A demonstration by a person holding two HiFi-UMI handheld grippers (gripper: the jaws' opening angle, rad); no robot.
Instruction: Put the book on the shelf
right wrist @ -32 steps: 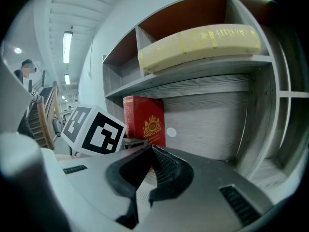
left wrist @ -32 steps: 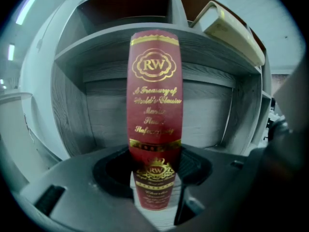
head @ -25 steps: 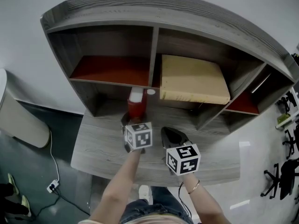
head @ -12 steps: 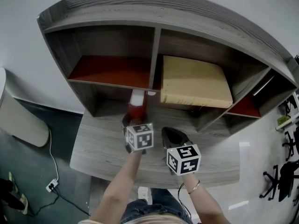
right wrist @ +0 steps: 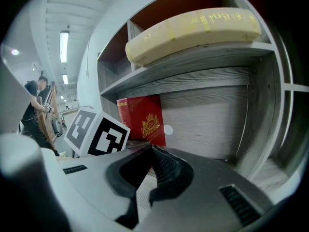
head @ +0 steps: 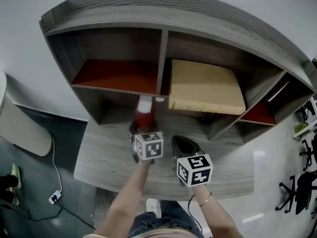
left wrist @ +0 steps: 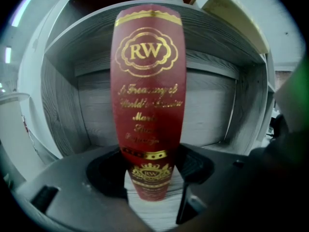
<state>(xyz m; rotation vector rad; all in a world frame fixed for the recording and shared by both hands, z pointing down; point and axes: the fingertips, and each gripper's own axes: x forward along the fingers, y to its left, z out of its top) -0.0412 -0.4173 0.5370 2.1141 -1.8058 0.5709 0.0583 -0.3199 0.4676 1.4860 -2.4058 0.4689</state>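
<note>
The shelf holds a yellow book lying flat. Below it, the red book stands upright on the bottom level. The left gripper is opening around it, so the placing looks done. The right gripper is closed and empty.

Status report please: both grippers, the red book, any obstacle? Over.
Left gripper opening, red book between jaws, upright in lower shelf bay. Right gripper shut, empty. Nothing blocking.

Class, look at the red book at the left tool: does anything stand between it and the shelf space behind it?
Nothing visible does. The red book stands upright in the left tool, whose jaws are opening, and the shelf space behind it is bare.
</note>
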